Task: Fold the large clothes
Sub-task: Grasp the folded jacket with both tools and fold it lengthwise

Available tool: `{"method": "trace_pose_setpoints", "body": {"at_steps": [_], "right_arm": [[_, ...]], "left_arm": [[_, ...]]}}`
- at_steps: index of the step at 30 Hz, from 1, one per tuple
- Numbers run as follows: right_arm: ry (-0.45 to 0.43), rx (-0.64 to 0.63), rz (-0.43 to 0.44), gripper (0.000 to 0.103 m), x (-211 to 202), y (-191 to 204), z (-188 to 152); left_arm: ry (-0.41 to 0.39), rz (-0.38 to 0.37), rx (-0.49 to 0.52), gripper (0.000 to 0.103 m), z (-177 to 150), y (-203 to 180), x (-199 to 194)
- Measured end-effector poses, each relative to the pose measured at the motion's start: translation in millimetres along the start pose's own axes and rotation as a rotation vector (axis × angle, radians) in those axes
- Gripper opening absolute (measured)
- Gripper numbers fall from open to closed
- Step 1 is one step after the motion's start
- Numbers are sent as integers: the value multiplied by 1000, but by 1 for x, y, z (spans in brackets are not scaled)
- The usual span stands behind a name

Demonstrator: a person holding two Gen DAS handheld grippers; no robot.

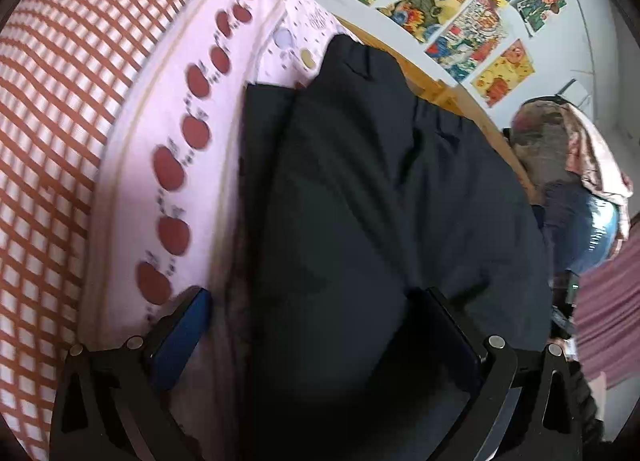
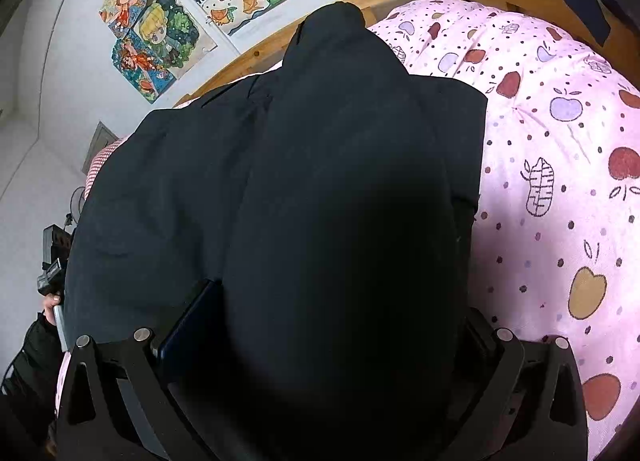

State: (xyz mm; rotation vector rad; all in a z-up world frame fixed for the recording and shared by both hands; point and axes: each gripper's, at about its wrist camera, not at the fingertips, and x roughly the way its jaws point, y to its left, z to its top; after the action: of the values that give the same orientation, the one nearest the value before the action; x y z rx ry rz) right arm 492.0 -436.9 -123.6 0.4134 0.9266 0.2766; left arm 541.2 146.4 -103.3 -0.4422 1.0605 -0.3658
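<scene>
Dark garment (image 1: 360, 201) bunched between fingers of left gripper (image 1: 316, 325), pinched; same with right gripper (image 2: 332, 325). Pink apple-print quilt (image 2: 560, 181) beside right gripper, beneath garment.

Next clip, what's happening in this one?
A person is working a big dark garment on a bed with a pink apple-print quilt, one handheld gripper in each hand. In both wrist views the dark fabric fills the space between the fingers of the left gripper and the right gripper, but whether they are clamped on it is unclear. The garment lies bunched, not neatly folded.
</scene>
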Motion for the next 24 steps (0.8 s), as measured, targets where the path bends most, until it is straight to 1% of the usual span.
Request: {"method": "trace_pose_setpoints", "body": {"at_steps": [2, 9, 14, 17, 20, 21, 22, 23, 24], "right_arm": [[-5, -1, 1, 102, 1, 1, -2], [-16, -14, -19, 102, 0, 2, -7], [-13, -18, -43, 102, -2, 6, -10], [1, -8, -58, 102, -3, 9, -9], [32, 32, -40, 102, -5, 9, -3], [37, 44, -35, 102, -5, 9, -1], [40, 51, -35, 102, -5, 10, -1], [43, 56, -39, 102, -6, 11, -1], [47, 61, -46, 102, -6, 13, -1]], "left_arm": [[10, -22, 3, 103, -3, -1, 1], [-31, -1, 15, 103, -12, -5, -2], [-35, -3, 14, 103, -14, -4, -3], [-28, 11, 17, 103, -11, -8, -1], [-16, 35, 25, 103, -6, -17, 0], [-12, 34, 27, 101, -4, -20, 1], [0, 12, 23, 98, -3, -21, 0], [7, -8, 13, 89, -2, -22, 1], [13, -31, -9, 84, -1, -21, 0]]}}
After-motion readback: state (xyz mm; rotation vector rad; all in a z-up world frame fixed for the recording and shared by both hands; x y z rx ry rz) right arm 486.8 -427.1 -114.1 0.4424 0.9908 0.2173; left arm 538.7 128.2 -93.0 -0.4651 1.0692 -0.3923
